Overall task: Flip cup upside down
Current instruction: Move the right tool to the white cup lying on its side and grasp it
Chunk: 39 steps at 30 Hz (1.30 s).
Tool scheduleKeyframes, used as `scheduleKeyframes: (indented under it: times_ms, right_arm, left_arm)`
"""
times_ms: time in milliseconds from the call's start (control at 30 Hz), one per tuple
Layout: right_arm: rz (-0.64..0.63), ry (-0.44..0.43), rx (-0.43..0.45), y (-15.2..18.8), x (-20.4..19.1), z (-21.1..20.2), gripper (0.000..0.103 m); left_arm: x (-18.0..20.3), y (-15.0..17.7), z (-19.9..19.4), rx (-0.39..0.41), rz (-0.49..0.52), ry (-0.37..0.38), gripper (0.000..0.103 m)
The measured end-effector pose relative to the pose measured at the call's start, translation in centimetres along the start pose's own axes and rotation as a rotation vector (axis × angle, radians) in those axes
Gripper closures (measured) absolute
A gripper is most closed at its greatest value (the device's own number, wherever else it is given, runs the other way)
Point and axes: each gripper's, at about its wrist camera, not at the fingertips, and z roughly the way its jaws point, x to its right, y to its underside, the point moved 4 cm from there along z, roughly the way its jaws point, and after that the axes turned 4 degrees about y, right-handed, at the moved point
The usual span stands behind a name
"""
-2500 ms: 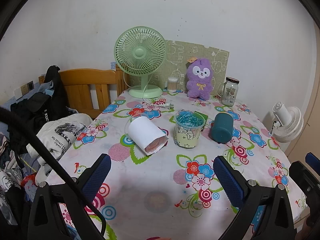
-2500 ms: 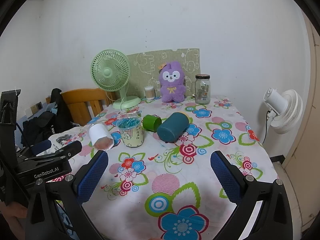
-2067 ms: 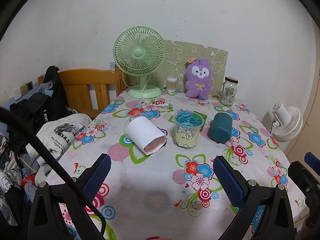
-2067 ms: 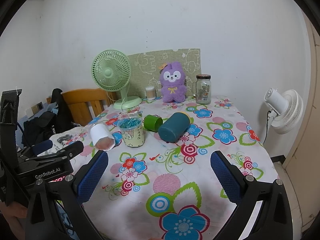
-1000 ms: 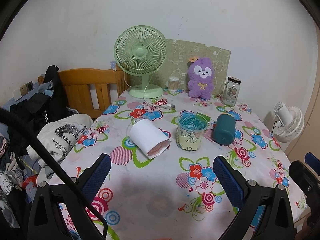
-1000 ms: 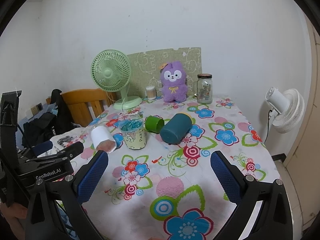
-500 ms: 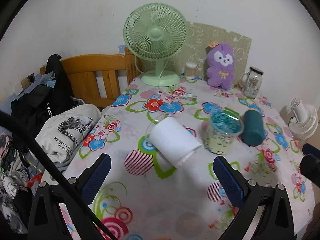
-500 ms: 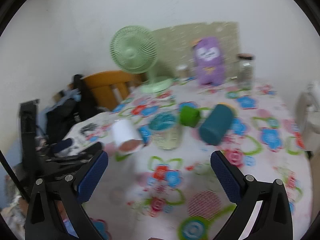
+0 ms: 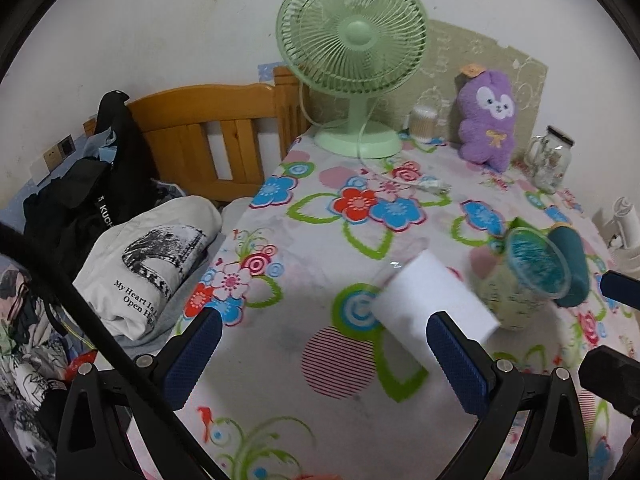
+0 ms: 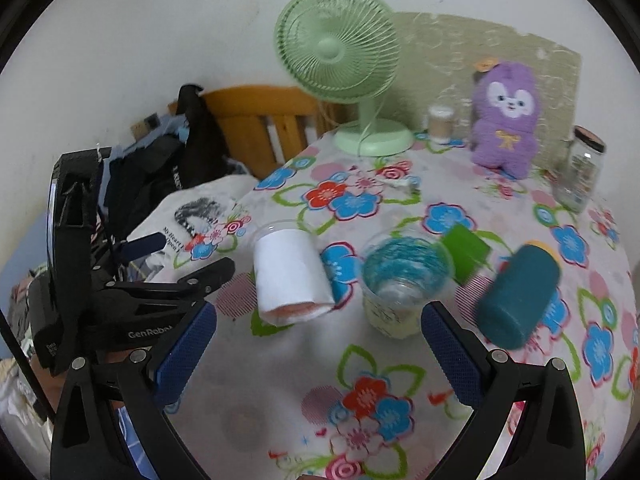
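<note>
A white cup [image 9: 434, 304] [image 10: 290, 274] lies on its side on the flowered tablecloth [image 9: 320, 240], its pinkish mouth toward me. An upright clear cup [image 9: 528, 280] [image 10: 402, 284] with blue filling stands beside it. A teal cup [image 9: 570, 268] [image 10: 518, 294] and a small green cup [image 10: 466, 254] lie on their sides further right. My left gripper [image 9: 324, 356] is open and empty, low over the table just left of the white cup. My right gripper [image 10: 316, 350] is open and empty, in front of the white and clear cups.
A green desk fan [image 9: 352, 48], a purple plush toy [image 9: 486, 120], a cotton swab jar [image 9: 422, 122] and a glass jar [image 9: 550, 158] stand along the back wall. A wooden chair [image 9: 216, 136] with bags and clothes [image 9: 148, 268] is at the table's left edge.
Both grippers have moved forward and down toward the cups and swung left. The white cup now appears much closer. No cup has moved.
</note>
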Motion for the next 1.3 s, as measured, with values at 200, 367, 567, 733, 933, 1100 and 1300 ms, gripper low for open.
scheduleKeyframes:
  times_ms: [200, 367, 567, 733, 933, 1100, 1300]
  right_arm:
    - [-0.036, -0.044, -0.067, -1.1, -1.3, 3.9, 0.000]
    - [-0.046, -0.055, -0.109, -1.7, -1.4, 6.4, 0.000]
    - [-0.073, -0.024, -0.178, -1.3, -0.9, 9.3, 0.000]
    - [-0.121, 0.016, -0.193, -1.6, -0.9, 10.3, 0.001]
    - [-0.186, 0.014, -0.179, -1.9, -2.6, 9.5, 0.006]
    - [-0.240, 0.005, -0.177, -2.0, -4.1, 9.8, 0.007]
    - [-0.283, 0.020, -0.216, -1.8, -4.3, 12.1, 0.007]
  left_arm:
    - [-2.3, -0.5, 2.3, -0.035, -0.026, -0.021, 0.000]
    - [-3.5, -0.4, 4.0, -0.076, -0.054, -0.002, 0.000]
    - [-4.1, -0.3, 5.4, -0.101, -0.076, -0.007, 0.000]
    - [-4.0, -0.3, 6.1, -0.115, -0.080, -0.003, 0.000]
    - [-4.1, -0.2, 5.5, -0.097, -0.074, -0.016, 0.000]
    - [-4.9, -0.1, 5.4, -0.102, -0.102, -0.030, 0.000]
    - [-5.0, 0.0, 5.5, -0.109, -0.105, -0.017, 0.000]
